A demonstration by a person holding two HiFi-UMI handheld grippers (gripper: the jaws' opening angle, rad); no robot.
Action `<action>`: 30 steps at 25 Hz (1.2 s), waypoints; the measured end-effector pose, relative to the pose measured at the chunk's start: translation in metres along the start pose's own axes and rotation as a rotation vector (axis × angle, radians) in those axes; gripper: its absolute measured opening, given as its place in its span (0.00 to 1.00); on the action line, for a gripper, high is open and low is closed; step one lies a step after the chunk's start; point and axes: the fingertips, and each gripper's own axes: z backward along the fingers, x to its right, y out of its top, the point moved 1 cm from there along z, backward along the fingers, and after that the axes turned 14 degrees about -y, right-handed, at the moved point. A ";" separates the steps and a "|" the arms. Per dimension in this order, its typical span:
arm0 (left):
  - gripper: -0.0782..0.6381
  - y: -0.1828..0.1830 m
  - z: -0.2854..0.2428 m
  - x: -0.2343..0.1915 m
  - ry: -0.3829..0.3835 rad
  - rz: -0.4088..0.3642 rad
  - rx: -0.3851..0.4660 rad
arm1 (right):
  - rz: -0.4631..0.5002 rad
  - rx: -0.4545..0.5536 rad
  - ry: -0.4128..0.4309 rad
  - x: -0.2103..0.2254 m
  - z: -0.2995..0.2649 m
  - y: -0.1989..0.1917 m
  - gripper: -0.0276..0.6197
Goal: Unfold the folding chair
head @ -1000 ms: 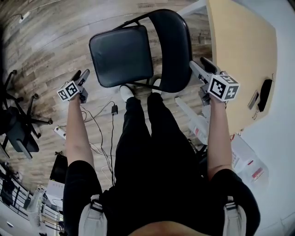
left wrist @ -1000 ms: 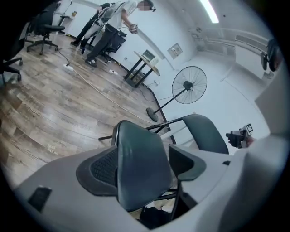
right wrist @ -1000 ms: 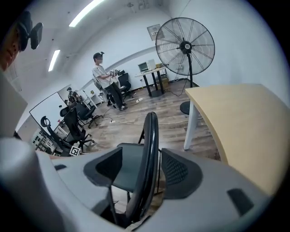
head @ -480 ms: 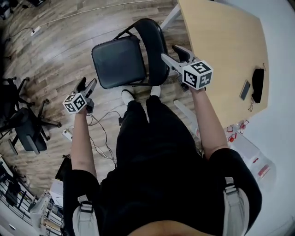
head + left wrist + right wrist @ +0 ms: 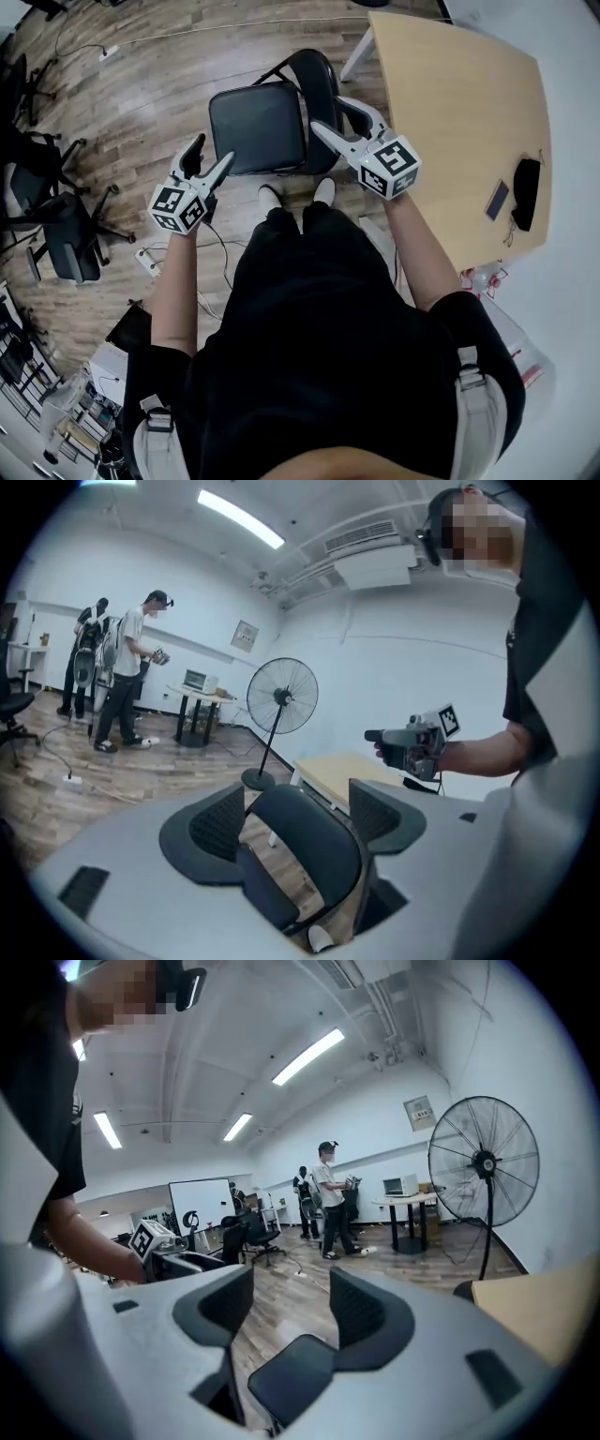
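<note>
The black folding chair stands unfolded on the wood floor just ahead of the person's feet, its seat [image 5: 258,127] flat and its backrest [image 5: 319,94] upright on the table side. My left gripper [image 5: 208,157] hovers open by the seat's near-left corner, touching nothing. Over the near end of the backrest my right gripper [image 5: 339,120] is open as well, and empty. In the left gripper view the backrest [image 5: 305,850] shows between the spread jaws of the left gripper [image 5: 298,817]. The right gripper [image 5: 291,1307] looks down at the seat [image 5: 291,1382].
A light wooden table [image 5: 459,122] stands right of the chair with a phone [image 5: 498,199] and a black object [image 5: 527,192] on it. Office chairs [image 5: 56,225] and a power strip [image 5: 148,263] with cables lie left. A standing fan [image 5: 281,697] and people [image 5: 127,672] are farther off.
Both grippers have come up and inward towards the chair: the left from low on the left to the seat's corner, the right from the table side to the backrest. Both remain open.
</note>
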 end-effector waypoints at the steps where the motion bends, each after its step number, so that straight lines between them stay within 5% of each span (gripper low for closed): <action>1: 0.59 0.011 -0.002 0.013 -0.005 -0.019 0.018 | 0.010 0.018 0.015 -0.005 0.006 0.006 0.43; 15: 0.54 0.116 -0.010 0.121 -0.006 -0.288 0.156 | 0.101 0.225 0.171 -0.066 0.052 0.096 0.43; 30: 0.37 0.121 0.000 0.140 0.011 -0.339 0.189 | 0.131 0.268 0.176 -0.086 0.069 0.101 0.28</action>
